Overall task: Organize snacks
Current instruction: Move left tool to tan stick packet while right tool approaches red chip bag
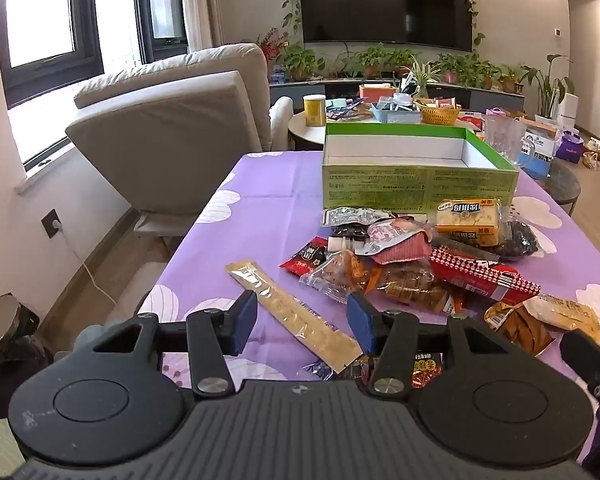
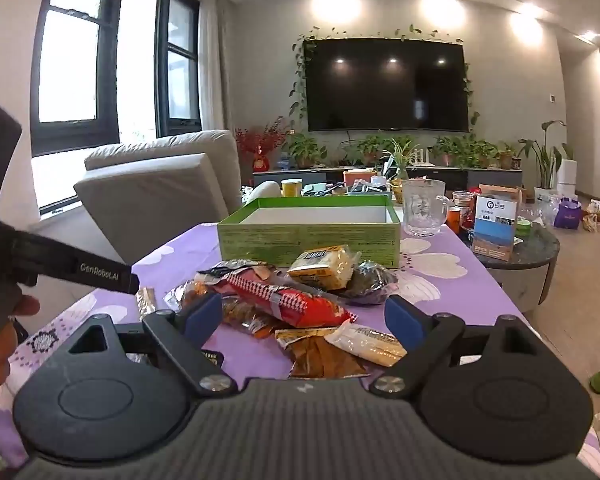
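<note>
A pile of snack packets point(image 1: 420, 256) lies on the purple tablecloth point(image 1: 260, 208), in front of an open green box point(image 1: 416, 176) with a white, empty inside. A long tan stick packet point(image 1: 292, 312) lies apart at the left, passing between my left gripper's fingers. My left gripper point(image 1: 302, 322) is open and low over it. In the right wrist view the pile point(image 2: 300, 296) and the green box point(image 2: 308, 236) show ahead. My right gripper point(image 2: 304, 316) is open over the near edge of the pile, above an orange-brown packet point(image 2: 320, 356) and a pale packet point(image 2: 368, 344).
A beige armchair point(image 1: 172, 132) stands left of the table. A glass jug point(image 2: 422, 208) stands right of the box. A round side table point(image 2: 516, 252) with cartons and cups is at the right. The left gripper's body point(image 2: 72, 268) shows at the left of the right wrist view.
</note>
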